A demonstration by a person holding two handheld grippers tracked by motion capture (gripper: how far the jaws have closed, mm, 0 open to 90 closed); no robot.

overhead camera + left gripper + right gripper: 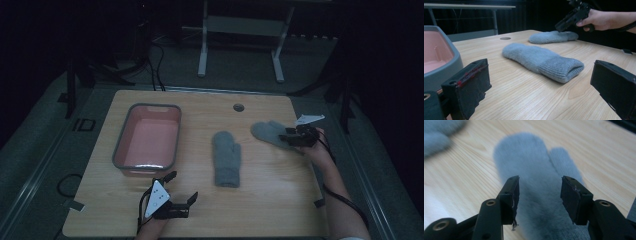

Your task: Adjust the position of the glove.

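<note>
Two grey mittens lie on the wooden table [280, 190]. One mitten [226, 159] [541, 60] rests in the middle with its cuff toward the person. The other mitten [270, 132] [551, 37] [531, 157] lies at the right, thumb up in the right gripper view. My right gripper [290, 136] [540, 192] hovers low over its cuff end, jaws apart on either side of the fabric, pads clear of it. My left gripper [182, 187] [540, 82] stands wide open near the front edge, pointing at the middle mitten with nothing between its jaws.
A grey tub with a pink inside [120, 137] [451, 62] sits at the table's left, beside the left gripper. A round cable hole [238, 107] is near the far edge. A white table frame [202, 50] stands on the floor beyond.
</note>
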